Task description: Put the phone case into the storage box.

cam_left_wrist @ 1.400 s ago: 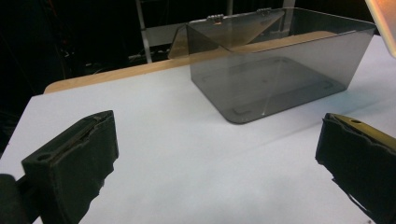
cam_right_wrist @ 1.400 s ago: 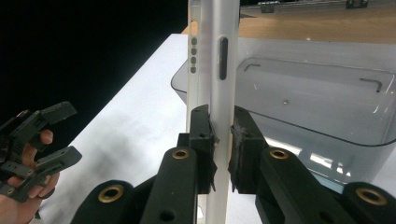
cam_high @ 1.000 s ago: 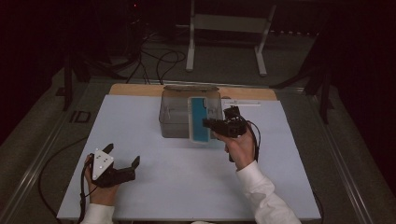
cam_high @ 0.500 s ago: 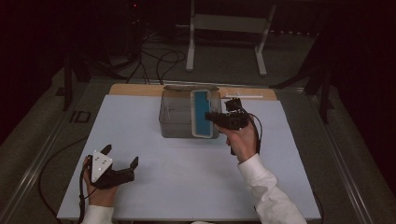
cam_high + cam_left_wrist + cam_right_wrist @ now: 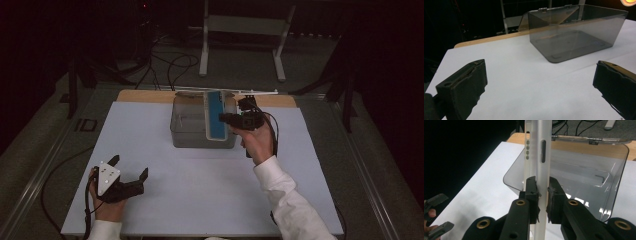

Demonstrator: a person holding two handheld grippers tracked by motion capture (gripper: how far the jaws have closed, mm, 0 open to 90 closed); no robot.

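A flat slab with a blue face and white edges (image 5: 215, 115), like a phone in a case, hangs on edge over the right part of a clear grey box (image 5: 190, 135). My right gripper (image 5: 227, 119) is shut on it. In the right gripper view both jaws clamp the slab's white edge (image 5: 537, 150) at my right gripper (image 5: 542, 192), with the box (image 5: 584, 177) below and behind. My left gripper (image 5: 130, 166) rests open near the table's front left, held by a hand. Nothing lies between its jaws at my left gripper (image 5: 539, 82), and the box (image 5: 574, 32) stands ahead of it.
The box's hinged lid (image 5: 200, 93) stands open at the back. A white sheet (image 5: 150, 200) covers the table, with a wooden strip (image 5: 140, 96) along the far edge. Metal stand legs (image 5: 240, 50) and cables lie on the floor beyond.
My right gripper has carried the slab a little up and farther back over the box. The left gripper has barely moved.
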